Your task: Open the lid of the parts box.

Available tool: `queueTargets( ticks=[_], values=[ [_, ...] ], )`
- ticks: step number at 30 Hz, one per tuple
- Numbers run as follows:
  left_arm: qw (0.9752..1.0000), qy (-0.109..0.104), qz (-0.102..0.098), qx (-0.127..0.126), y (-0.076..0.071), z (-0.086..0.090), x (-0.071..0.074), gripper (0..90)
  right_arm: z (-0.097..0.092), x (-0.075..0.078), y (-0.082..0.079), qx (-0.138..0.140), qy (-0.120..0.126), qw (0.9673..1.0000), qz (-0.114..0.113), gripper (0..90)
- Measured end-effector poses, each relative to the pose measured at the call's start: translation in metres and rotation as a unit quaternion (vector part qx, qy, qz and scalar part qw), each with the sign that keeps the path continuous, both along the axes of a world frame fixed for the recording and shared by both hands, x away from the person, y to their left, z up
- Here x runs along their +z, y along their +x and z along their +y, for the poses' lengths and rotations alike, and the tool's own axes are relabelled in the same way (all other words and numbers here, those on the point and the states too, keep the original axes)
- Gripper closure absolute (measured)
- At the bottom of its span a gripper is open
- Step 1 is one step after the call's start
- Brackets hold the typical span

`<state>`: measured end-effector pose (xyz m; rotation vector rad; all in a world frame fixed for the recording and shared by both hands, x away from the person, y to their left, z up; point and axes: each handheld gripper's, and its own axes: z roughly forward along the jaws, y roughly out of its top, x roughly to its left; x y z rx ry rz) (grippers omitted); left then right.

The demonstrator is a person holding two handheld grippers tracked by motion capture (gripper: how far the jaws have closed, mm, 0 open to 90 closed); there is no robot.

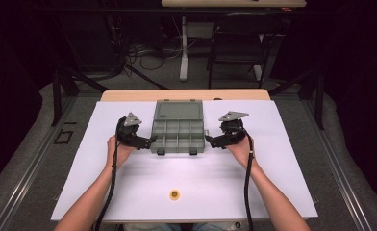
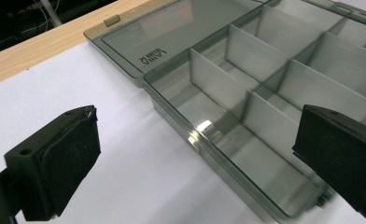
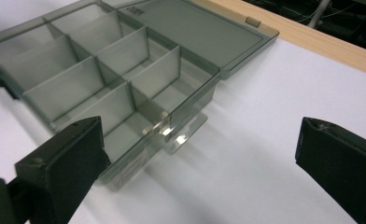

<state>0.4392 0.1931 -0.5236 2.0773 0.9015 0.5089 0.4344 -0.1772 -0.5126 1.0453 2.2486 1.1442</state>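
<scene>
Presently the translucent grey plastic compartment box lies open mid-surface. Left hand-held gripper and right hand-held gripper flank it, jaws apart, empty; any re-grip should seat squarely on the side walls.

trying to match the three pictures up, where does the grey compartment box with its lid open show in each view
High view: the compartment box lies at the table's middle, between the two grippers.
Left gripper view: the box runs from top centre to lower right.
Right gripper view: the box takes the upper left.
Shared landmark: the flat open lid, on the side toward the table's wooden edge.
</scene>
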Motion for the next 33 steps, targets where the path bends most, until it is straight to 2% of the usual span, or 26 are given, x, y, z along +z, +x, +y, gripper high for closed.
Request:
queueTargets(
  ticks=[5,13,18,23,33],
  values=[
    [1.0,0.003,-0.001,-0.006,-0.015,0.0,-0.002,0.2,-0.004,-0.004,-0.013,0.01,-0.007,0.9999,0.0,0.7],
    [0.9996,0.012,0.0,-0.024,-0.034,-0.001,-0.005,0.2,-0.013,-0.006,-0.034,0.016,0.0,0.9999,-0.004,0.6],
    [0.9996,0.009,0.001,-0.027,-0.042,0.0,-0.008,0.2,-0.016,-0.01,-0.041,0.013,0.0,0.9999,-0.004,0.6],
    [0.9993,0.013,0.002,-0.034,-0.051,0.0,-0.011,0.2,-0.019,-0.01,-0.047,0.013,0.006,0.9999,-0.006,0.6],
    [0.9986,0.025,0.001,-0.047,-0.073,0.0,-0.014,0.2,-0.023,-0.011,-0.067,0.017,0.002,0.9998,-0.013,0.6]
  ],
)
